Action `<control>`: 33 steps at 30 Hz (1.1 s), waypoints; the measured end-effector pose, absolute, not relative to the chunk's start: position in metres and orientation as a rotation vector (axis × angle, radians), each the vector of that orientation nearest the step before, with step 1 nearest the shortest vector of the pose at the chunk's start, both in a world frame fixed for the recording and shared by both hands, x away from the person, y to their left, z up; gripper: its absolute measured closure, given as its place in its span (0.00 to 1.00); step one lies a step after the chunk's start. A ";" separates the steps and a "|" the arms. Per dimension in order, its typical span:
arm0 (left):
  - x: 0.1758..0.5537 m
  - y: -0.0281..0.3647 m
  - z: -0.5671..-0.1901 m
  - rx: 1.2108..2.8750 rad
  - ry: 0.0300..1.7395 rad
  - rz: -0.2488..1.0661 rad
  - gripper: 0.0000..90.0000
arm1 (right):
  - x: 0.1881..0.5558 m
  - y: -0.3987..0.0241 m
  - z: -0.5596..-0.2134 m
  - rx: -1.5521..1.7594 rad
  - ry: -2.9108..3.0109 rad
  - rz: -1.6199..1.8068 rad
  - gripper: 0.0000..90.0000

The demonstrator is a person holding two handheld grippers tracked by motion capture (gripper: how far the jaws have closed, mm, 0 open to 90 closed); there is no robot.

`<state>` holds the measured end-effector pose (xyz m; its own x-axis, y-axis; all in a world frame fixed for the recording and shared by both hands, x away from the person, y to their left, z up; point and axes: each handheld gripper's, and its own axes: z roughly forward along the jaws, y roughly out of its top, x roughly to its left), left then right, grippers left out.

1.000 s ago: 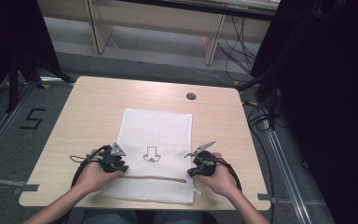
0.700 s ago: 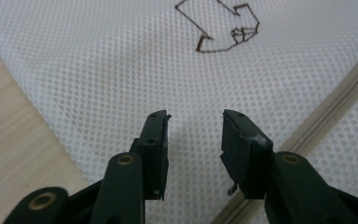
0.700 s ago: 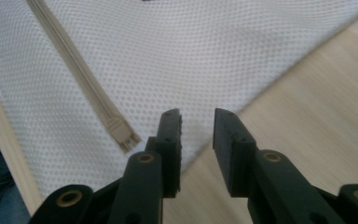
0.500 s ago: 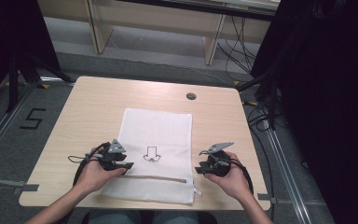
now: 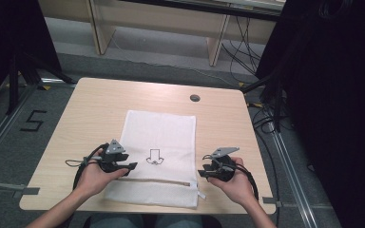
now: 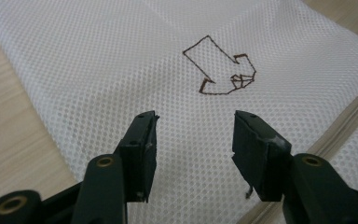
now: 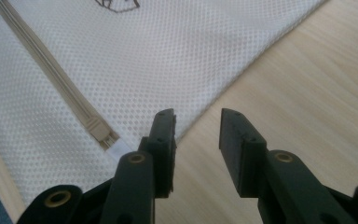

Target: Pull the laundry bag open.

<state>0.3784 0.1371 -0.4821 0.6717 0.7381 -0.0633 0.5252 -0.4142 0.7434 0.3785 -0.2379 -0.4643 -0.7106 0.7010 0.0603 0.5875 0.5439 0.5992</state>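
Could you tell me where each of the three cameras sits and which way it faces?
High view: above the person's side, facing forward and down at the table; forearms, both hands show.
Left gripper view: rides the left gripper, facing the mesh bag; open jaws show.
Right gripper view: rides the right gripper, facing the bag's edge; open jaws show.
All share the bag's zipper.

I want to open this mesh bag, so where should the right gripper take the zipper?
Grip the small white pull tab at the zipper's right end, coming from the bag's right edge with the right gripper. The bag lies flat, so the tab sticking out is the easiest part to pinch.
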 end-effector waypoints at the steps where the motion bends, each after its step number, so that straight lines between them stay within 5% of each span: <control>1: 0.378 0.137 -0.481 2.125 0.959 0.361 0.56 | 0.379 -0.237 -0.466 1.085 2.590 0.896 0.75; 8: 0.378 0.126 -0.481 2.121 0.933 0.343 0.57 | 0.377 -0.238 -0.464 1.074 2.601 0.830 0.87; 26: 0.376 0.116 -0.473 2.097 0.878 0.321 0.60 | 0.372 -0.238 -0.462 1.115 2.737 0.828 0.85; 33: 0.375 0.105 -0.470 2.120 0.820 0.289 0.60 | 0.372 -0.231 -0.461 1.113 2.714 0.874 0.94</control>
<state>0.3753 0.1050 -0.4703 0.7610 0.6444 -0.0756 0.4550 -0.4469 0.7702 0.3722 -0.2306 -0.4614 -0.7326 0.6669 0.1361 0.6211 0.5732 0.5345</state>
